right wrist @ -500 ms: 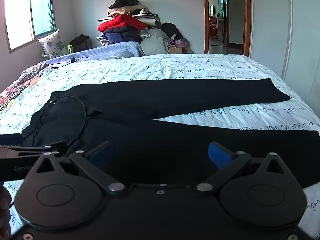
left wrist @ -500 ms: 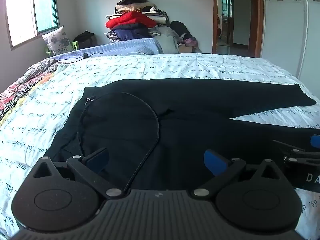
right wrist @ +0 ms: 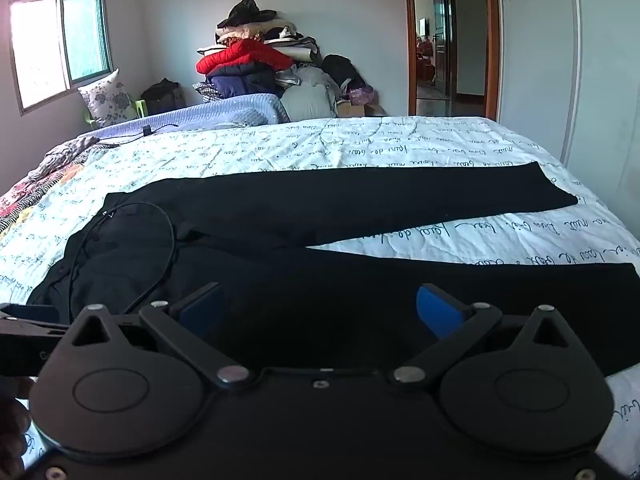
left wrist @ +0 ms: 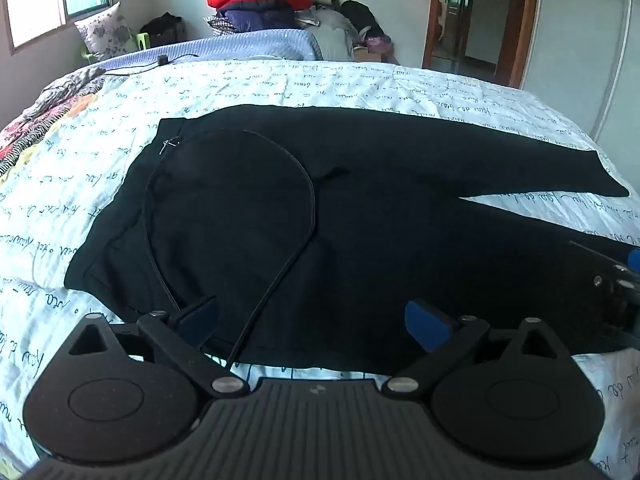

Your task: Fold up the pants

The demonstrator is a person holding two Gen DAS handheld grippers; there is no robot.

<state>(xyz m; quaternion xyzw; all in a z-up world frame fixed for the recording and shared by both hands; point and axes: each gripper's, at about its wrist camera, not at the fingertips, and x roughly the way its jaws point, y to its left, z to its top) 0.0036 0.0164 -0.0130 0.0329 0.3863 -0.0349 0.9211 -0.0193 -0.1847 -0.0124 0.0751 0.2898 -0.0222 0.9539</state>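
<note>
Two hand-held grippers, left [left wrist: 312, 320] and right [right wrist: 320, 308], both spread wide and pinching nothing, tipped down at the near edge of the black pants [left wrist: 360, 220]. Pants lie flat on the bed [left wrist: 280, 84], waistband left, legs running off right. My left's nearer the waist, right's over the near leg.

A home bedroom: made bed [right wrist: 360, 148], heaped clothes [right wrist: 256, 60], window [right wrist: 60, 44].
</note>
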